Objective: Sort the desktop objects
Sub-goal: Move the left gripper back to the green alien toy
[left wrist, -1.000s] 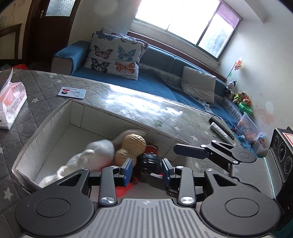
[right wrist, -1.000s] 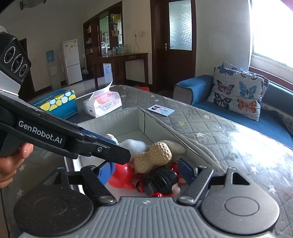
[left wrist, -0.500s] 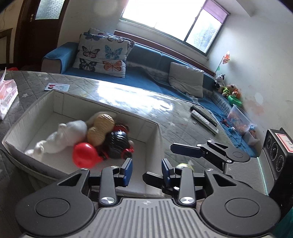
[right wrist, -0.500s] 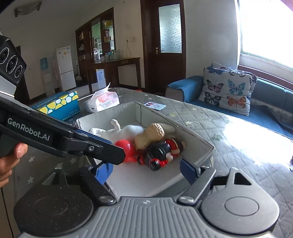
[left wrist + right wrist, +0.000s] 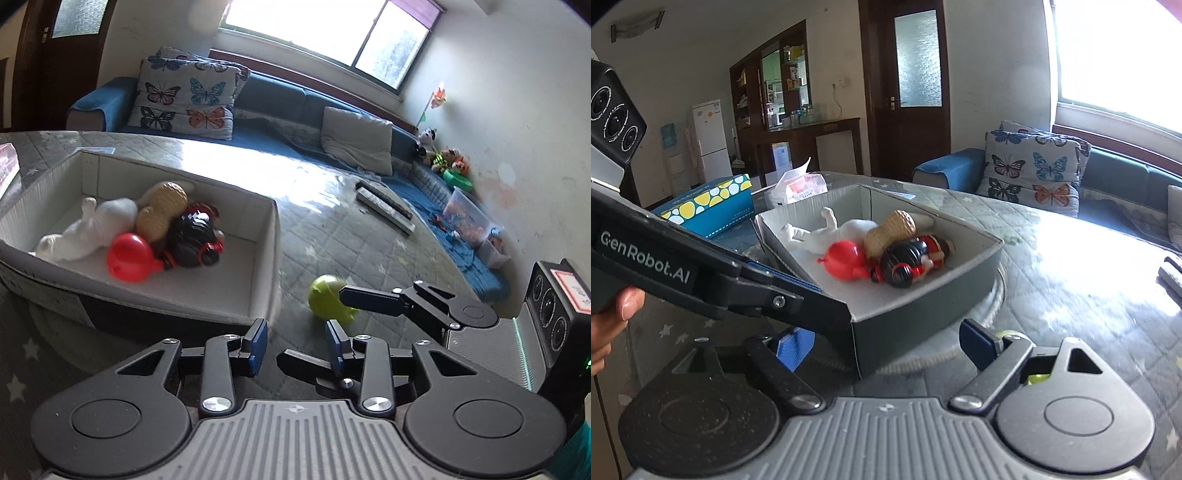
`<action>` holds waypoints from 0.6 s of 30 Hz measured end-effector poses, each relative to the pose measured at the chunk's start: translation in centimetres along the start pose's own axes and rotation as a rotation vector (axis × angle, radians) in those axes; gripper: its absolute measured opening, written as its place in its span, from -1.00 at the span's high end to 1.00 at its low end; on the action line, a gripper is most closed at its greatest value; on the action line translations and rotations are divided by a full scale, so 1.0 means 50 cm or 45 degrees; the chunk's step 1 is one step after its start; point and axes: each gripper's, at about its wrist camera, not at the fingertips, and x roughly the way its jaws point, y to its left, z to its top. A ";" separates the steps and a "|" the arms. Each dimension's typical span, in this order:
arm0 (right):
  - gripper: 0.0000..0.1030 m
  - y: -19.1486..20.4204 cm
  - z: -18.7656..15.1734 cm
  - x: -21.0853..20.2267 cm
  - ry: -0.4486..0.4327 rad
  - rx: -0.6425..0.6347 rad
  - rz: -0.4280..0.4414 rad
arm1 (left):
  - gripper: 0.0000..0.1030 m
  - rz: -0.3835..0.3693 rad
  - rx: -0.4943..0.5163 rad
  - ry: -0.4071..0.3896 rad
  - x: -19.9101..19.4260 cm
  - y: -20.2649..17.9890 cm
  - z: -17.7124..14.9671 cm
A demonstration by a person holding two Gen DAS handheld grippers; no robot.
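A grey open box (image 5: 271, 236) (image 5: 923, 295) on the quilted table holds a white plush toy (image 5: 88, 229) (image 5: 827, 232), a peanut toy (image 5: 162, 210) (image 5: 890, 230), a red balloon-shaped toy (image 5: 129, 258) (image 5: 846, 258) and a black-and-red figure (image 5: 194, 240) (image 5: 908, 260). A lime-green toy (image 5: 327, 299) lies on the table right of the box; only slivers of it show under the right gripper (image 5: 1036, 377). My left gripper (image 5: 295, 341) is open and empty, just in front of the box's near right corner. My right gripper (image 5: 886, 341) is open and empty over the green toy.
A blue tissue box with yellow dots (image 5: 713, 203) and a white tissue pack (image 5: 799, 186) stand behind the box. Two remotes (image 5: 384, 206) lie at the table's far right. A card (image 5: 94, 150) lies beyond the box. A sofa with cushions runs behind the table.
Both grippers have pulled back out of the box and away to its right. The black-and-red figure stays in the box. The green toy has come into view.
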 end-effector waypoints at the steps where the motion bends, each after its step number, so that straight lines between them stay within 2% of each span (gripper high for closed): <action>1: -0.72 -0.001 -0.007 -0.005 0.000 0.004 -0.007 | 0.28 0.003 0.009 0.005 0.002 -0.005 -0.007; 6: -0.87 -0.003 -0.043 -0.031 0.000 0.034 -0.040 | 0.28 -0.012 0.024 0.038 0.016 -0.020 -0.037; 14: -0.93 -0.021 -0.096 -0.050 0.032 0.063 -0.096 | 0.28 -0.036 -0.008 0.095 0.047 -0.029 -0.063; 18: -1.00 -0.037 -0.105 -0.051 0.028 0.079 -0.127 | 0.28 -0.040 -0.020 0.090 0.058 -0.040 -0.064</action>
